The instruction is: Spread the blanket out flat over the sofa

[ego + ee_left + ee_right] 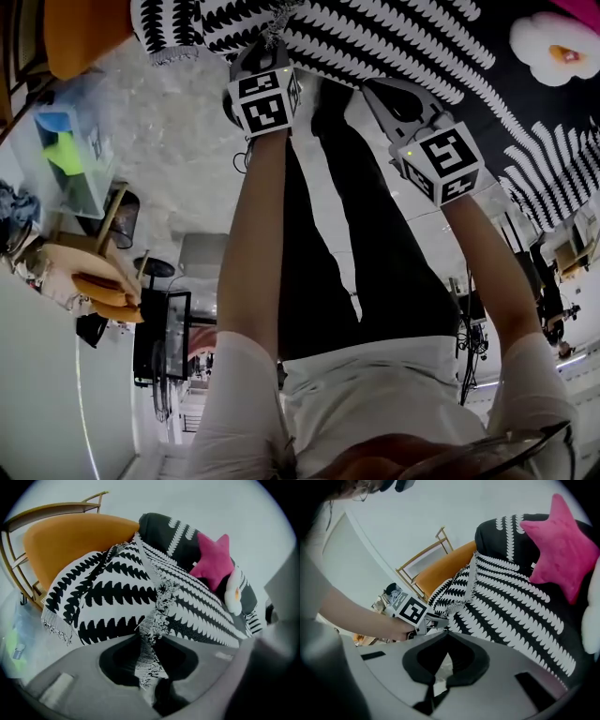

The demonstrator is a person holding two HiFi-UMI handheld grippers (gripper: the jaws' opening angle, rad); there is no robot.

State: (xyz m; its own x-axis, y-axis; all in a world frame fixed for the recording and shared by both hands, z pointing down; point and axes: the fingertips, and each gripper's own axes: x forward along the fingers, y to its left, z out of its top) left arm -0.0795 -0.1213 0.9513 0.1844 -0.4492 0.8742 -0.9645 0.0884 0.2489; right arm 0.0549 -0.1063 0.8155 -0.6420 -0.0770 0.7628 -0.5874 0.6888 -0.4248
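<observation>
Two tongs meet the blanket [112, 597], rumpled over the sofa [70, 541]: left tongs [150, 638] pinch a bunched fold, right tongs [446, 633] sit closed at its hem (cloth inside unclear). Draw both apart evenly, towards the sofa's bare orange end.

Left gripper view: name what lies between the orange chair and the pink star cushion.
The black-and-white blanket, bunched and folded, fills that stretch in the left gripper view.

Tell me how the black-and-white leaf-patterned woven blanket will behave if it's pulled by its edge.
Probably floppy: the black-and-white leaf-patterned woven blanket bunches in soft folds beside the orange chair. Likely light, as its thin fringed edge fits between the jaws of the left hand-held gripper.
</observation>
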